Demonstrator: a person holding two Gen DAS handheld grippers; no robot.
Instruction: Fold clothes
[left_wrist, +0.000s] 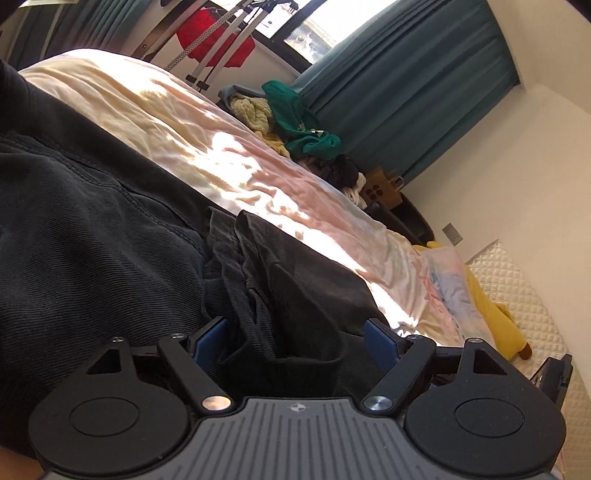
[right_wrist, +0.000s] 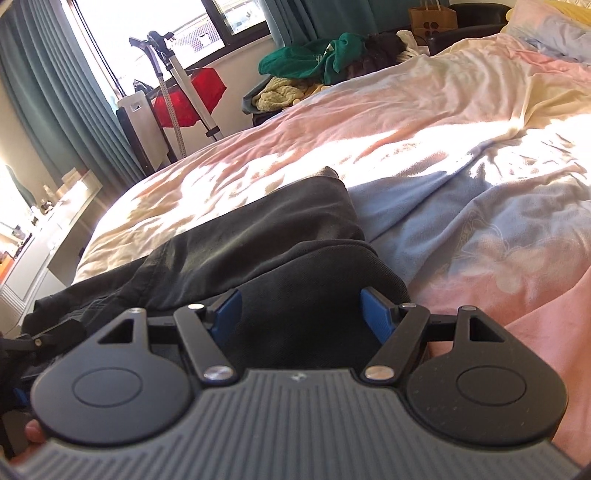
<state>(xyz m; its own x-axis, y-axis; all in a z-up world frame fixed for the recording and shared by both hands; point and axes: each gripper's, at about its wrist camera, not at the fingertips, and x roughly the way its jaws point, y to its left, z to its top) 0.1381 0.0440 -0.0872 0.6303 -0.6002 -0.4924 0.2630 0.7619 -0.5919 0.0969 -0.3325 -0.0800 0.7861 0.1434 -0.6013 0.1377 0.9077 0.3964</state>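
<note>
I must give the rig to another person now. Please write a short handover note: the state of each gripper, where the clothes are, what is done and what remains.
Left gripper: open, jaws spread on either side of a bunched fold of the black trousers, not clamped.
Right gripper: open, low over the other end of the same trousers, holding nothing.
The trousers lie on the bed cover, partly doubled over with the layers uneven.
A pile of unfolded clothes, with a green garment on top, waits beyond the far edge of the bed.
Done: at most a rough first fold. Left: grip, square the fold, finish the trousers, then the pile.
</note>
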